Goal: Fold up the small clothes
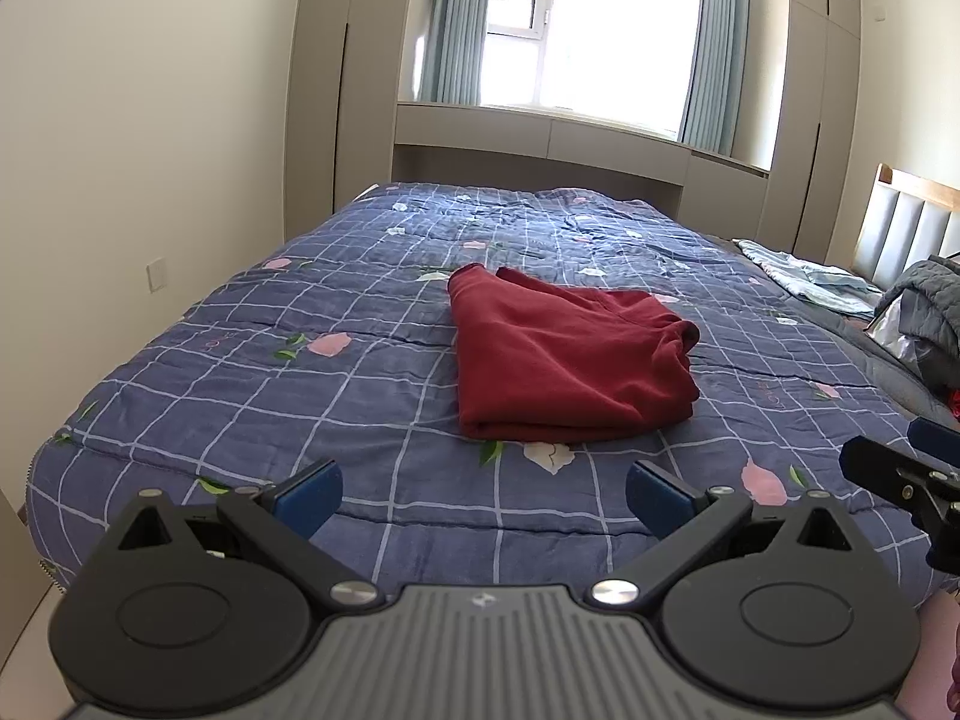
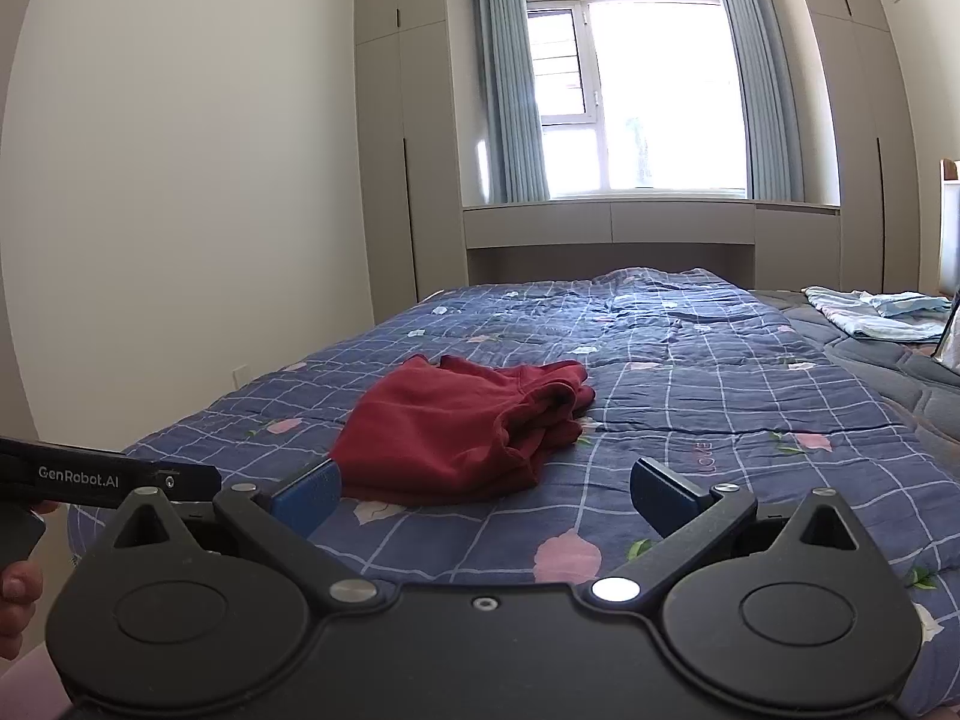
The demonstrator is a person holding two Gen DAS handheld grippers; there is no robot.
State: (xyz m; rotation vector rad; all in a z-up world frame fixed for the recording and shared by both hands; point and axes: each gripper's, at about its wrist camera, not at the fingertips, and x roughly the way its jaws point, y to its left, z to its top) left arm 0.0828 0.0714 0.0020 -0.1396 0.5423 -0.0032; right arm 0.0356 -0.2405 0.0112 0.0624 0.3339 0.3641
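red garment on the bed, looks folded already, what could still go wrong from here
1. The red garment has a loose, bunched end on its right side; lifting or nudging the stack there could undo the fold.
2. Both the left gripper and the right gripper are open and short of the cloth; a low approach might snag the wrinkled quilt instead.

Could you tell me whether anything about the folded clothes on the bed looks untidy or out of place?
The dark red folded garment on the blue checked floral quilt is not quite neat: its right end is bunched and rumpled, with layers gaping open instead of lying flat. Both grippers are open and clear of it.
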